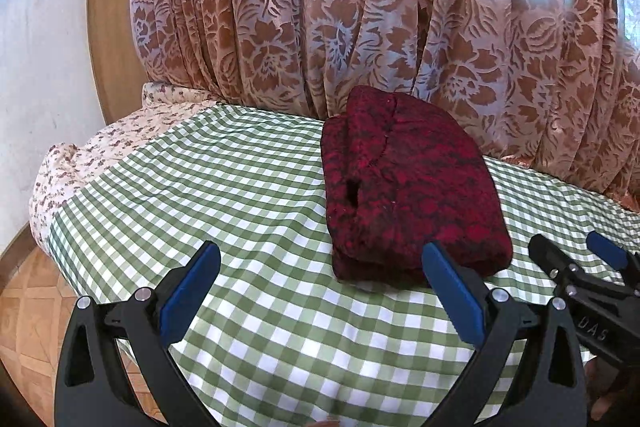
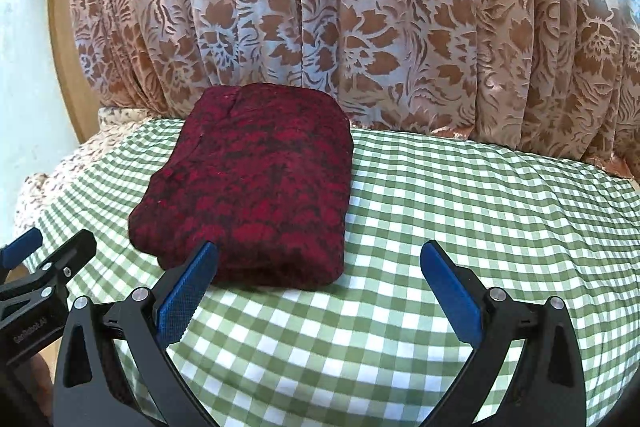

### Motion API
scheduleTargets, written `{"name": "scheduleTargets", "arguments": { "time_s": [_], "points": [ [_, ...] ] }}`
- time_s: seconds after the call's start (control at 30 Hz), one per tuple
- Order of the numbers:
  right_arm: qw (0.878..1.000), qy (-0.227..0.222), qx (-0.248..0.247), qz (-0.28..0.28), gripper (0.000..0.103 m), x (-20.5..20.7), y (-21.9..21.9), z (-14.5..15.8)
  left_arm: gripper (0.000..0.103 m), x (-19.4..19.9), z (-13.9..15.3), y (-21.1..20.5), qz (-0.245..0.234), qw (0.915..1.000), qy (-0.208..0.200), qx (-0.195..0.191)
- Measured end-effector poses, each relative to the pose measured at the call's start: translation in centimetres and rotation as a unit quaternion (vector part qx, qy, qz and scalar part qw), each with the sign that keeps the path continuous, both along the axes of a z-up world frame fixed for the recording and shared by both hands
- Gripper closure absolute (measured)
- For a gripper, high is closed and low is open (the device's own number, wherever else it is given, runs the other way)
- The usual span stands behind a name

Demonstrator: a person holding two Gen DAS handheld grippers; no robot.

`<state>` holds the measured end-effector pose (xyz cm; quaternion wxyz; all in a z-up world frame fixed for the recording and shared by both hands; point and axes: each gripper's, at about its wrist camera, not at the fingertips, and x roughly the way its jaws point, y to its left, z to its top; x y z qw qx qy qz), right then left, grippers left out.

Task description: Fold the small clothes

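At frame centre, a folded dark-red garment (image 1: 408, 187) is laid on the green-checked cloth (image 1: 240, 187); left gripper (image 1: 320, 267) and right gripper (image 2: 320, 267) are held spread wide, empty.

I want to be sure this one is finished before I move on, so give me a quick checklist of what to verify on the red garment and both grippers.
1. Red patterned garment folded into a compact rectangle: ok.
2. Garment lies fully on the green checked cloth, clear of its edge: ok.
3. Left gripper open and holding nothing: ok.
4. Right gripper open and holding nothing: ok.
5. Loose fabric sticking out: not ok, a dark opening shows on the left side in the left wrist view.
6. Far edge clear of the floral curtain: cannot tell.
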<state>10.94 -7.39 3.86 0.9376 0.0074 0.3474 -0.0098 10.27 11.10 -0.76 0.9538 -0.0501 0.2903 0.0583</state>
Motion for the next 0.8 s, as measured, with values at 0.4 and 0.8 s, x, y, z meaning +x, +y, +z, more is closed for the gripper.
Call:
{"name": "scheduleTargets", "arguments": {
  "time_s": [0.4, 0.8],
  "points": [
    [1.000, -0.005, 0.000, -0.006, 0.003, -1.8, -0.2, 0.0, 0.002, -1.2, 0.7, -0.5, 0.014, 0.9996, -0.024, 0.006],
    [1.000, -0.010, -0.003, -0.009, 0.003, -1.9, -0.2, -0.1, 0.002, -0.9, 0.2, -0.6, 0.028, 0.9993, -0.016, 0.017]
  ]
}}
